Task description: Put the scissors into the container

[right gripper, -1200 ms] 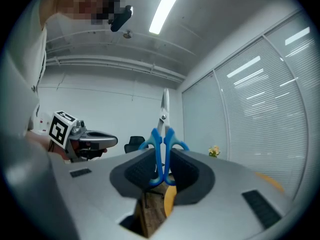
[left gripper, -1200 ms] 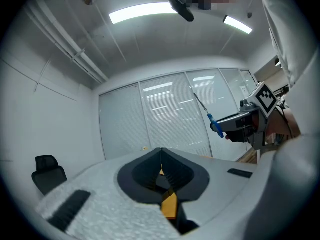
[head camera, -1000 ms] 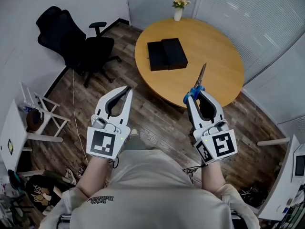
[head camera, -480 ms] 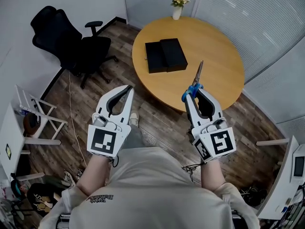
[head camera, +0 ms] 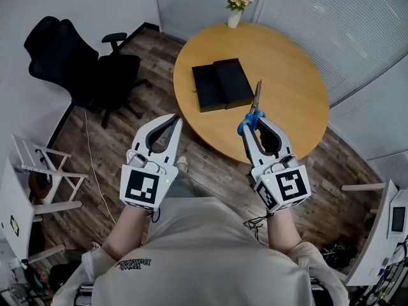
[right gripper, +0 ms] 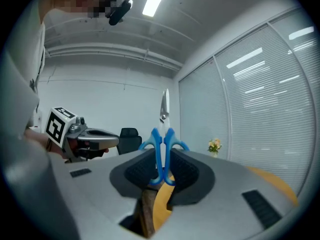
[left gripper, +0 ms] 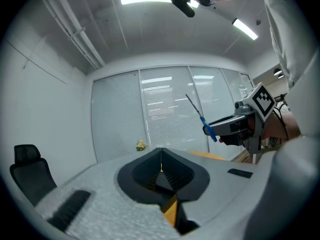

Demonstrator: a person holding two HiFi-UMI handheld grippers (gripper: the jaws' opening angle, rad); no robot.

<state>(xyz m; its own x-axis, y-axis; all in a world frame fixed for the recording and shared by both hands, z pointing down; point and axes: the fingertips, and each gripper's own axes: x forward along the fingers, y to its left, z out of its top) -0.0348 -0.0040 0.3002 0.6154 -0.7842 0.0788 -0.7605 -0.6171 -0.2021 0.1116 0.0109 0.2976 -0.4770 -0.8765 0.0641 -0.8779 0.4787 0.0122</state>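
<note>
Blue-handled scissors [head camera: 252, 112] stand in my right gripper [head camera: 252, 125], which is shut on the handles; the blades point up and away over the near edge of the round wooden table [head camera: 290, 75]. The right gripper view shows the handles [right gripper: 163, 143] pinched between the pads, with the blades rising straight above. The container, an open black box [head camera: 220, 84], lies on the table ahead and slightly left of the scissors. My left gripper [head camera: 176, 119] is shut and empty, held over the floor just short of the table edge. The left gripper view shows its tips meeting [left gripper: 161, 154].
A vase of flowers [head camera: 235, 8] stands at the table's far edge. A black office chair [head camera: 73, 59] is on the wooden floor to the left. A white rack [head camera: 38, 171] stands by the left wall, and blinds cover the windows behind the table.
Both grippers and the view have moved nearer the table. The scissors' blades now reach over the tabletop, closer to the black box. Neither grip has changed.
</note>
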